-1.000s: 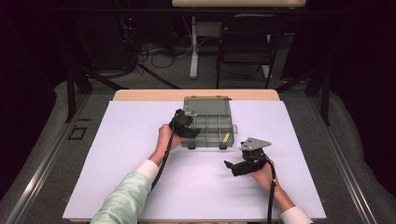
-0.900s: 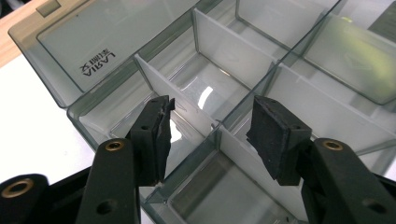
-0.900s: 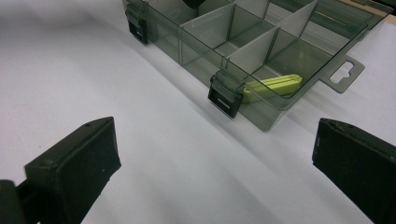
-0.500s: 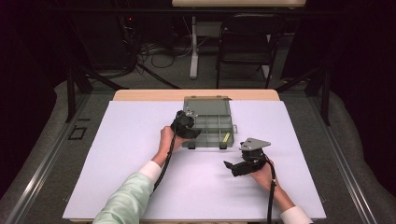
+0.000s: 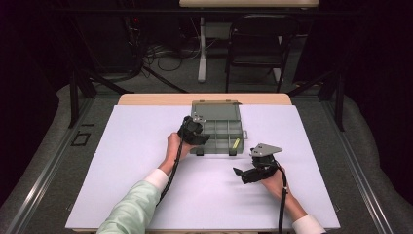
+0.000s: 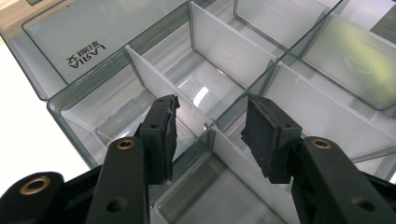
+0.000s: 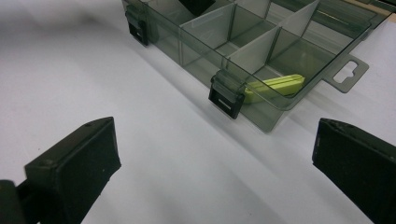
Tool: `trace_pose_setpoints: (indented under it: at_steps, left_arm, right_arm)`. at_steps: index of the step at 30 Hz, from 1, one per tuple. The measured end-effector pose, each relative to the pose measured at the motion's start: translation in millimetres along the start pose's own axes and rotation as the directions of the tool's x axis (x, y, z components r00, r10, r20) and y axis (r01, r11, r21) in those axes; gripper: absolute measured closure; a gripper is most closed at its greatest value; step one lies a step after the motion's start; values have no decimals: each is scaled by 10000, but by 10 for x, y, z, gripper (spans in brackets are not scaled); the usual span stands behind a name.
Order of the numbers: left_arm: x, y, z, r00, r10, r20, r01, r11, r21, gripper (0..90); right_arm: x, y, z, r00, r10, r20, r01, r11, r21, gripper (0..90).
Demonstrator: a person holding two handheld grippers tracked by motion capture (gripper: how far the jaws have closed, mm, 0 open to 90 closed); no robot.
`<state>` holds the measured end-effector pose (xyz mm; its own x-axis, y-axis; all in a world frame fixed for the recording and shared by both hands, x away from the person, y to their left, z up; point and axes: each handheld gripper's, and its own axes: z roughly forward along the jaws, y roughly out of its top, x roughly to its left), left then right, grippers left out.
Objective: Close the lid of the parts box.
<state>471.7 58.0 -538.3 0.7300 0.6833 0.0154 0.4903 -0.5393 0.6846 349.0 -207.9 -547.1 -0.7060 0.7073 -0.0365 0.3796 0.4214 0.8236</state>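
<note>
One clear compartment box (image 5: 217, 127) is seen at the far middle of the white table top (image 5: 122, 161), its lid thrown back toward the far edge, and two grippers are in play, one in each hand. At the left, the left gripper (image 5: 196, 137) is held over the box's near left corner, and in the left gripper view (image 6: 208, 126) its two black jaws are seen just above the white dividers (image 6: 224, 39), which cross right between them. The jaws have just been closing and are now set at a middling gap; the pads are not seen to press on anything, though a divider edge lies in the space between them. One printed label (image 6: 86, 53) is made out on the lid at the far left of that view. Moving right, two dark latches (image 7: 226, 95) are counted on the box's near wall in the right gripper view, and one yellow-green piece (image 7: 275, 86) is seen lying in the near right compartment, just behind the right-hand latch. One hang tab (image 7: 346, 71) is shown sticking out from the box's right end. At the right, the right gripper (image 5: 242, 173) is held low over the bare table, near the box and apart from it, with its jaws spread wide and nothing between them.
</note>
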Motion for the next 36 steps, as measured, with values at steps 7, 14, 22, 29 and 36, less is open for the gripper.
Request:
trace_pose_setpoints:
  at_steps: [7,14,22,29,36]
  left_arm:
    - [3,-3,0,10000,26,29,-26,10000,-13,544]
    - [4,-3,0,10000,53,37,-53,10000,-13,545]
    - [9,-5,0,9999,81,70,-81,10000,-23,547]
    - [9,-5,0,9999,95,70,-95,10000,-16,549]
    - [8,-4,0,9999,107,72,-107,9999,-5,549]
  right_arm:
    - [-29,21,10,9999,116,55,-116,9998,-133,0]
    - [-61,57,17,9995,279,118,-278,9995,-129,0]
    - [-81,87,43,9994,326,142,-325,9994,-88,0]
    - [-91,116,40,9991,424,90,-423,9990,-146,0]
    - [-108,169,33,9990,422,153,-419,9990,-184,0]
